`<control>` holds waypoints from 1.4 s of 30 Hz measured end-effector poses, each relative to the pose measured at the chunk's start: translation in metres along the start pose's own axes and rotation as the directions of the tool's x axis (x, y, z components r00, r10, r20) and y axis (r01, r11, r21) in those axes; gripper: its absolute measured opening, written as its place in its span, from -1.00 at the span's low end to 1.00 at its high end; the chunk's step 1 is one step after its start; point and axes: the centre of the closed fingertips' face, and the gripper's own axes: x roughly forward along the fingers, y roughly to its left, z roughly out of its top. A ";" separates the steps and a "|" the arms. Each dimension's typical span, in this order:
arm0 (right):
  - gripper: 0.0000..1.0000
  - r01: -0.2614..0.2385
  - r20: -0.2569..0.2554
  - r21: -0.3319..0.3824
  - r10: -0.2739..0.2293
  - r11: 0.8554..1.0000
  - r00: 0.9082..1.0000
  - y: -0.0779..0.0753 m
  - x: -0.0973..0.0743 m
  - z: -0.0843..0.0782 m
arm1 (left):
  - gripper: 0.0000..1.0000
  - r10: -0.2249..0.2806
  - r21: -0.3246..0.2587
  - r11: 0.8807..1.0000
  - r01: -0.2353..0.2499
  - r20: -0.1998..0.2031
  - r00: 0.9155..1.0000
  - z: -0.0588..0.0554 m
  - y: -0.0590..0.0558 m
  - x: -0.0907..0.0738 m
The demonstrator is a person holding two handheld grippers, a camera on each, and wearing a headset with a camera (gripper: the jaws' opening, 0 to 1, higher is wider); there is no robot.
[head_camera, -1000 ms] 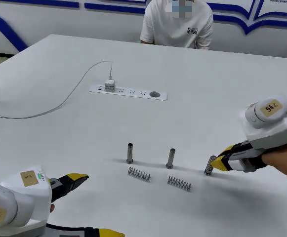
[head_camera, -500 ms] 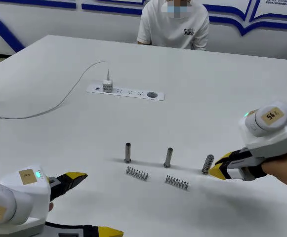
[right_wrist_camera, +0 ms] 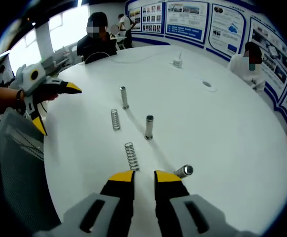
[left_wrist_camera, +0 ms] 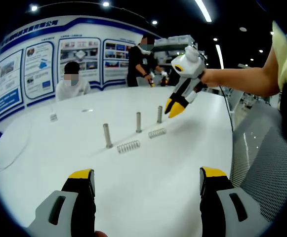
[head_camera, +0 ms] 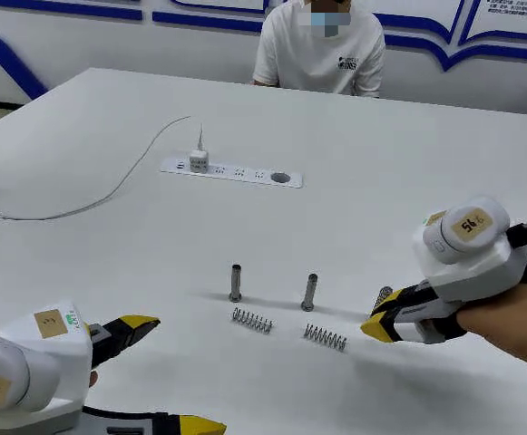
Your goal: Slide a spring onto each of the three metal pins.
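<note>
Right gripper view has the right hand-held gripper (right_wrist_camera: pixel 138 177) with its jaws narrow and empty, just behind a loose spring (right_wrist_camera: pixel 131 156) that lies on the white surface (right_wrist_camera: pixel 222 123). A bare pin (right_wrist_camera: pixel 149 127) stands just beyond it. The nearest pin (right_wrist_camera: pixel 184 171) seems to carry a spring already (it is poorly seen, so I am not sure). I would grip the loose spring near one end, leaving its bore free for the pin. The left hand-held gripper (left_wrist_camera: pixel 147 174) is wide open, holding nothing.
</note>
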 end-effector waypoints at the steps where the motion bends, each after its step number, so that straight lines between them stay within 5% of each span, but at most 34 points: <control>1: -0.67 -0.005 -0.001 -0.007 0.005 1.000 1.000 0.002 0.002 0.002 | 0.78 0.000 0.000 1.000 0.000 0.000 1.000 0.000 0.000 0.000; 21: -0.67 -0.097 -0.064 -0.145 0.088 0.985 0.994 0.021 0.034 0.026 | 0.78 0.006 -0.002 1.000 -0.006 -0.005 1.000 -0.001 0.000 -0.001; 42: -0.68 -0.143 -0.142 -0.201 0.116 0.969 0.983 0.030 0.061 0.023 | 0.78 0.014 -0.011 1.000 -0.014 -0.014 1.000 -0.005 0.002 -0.003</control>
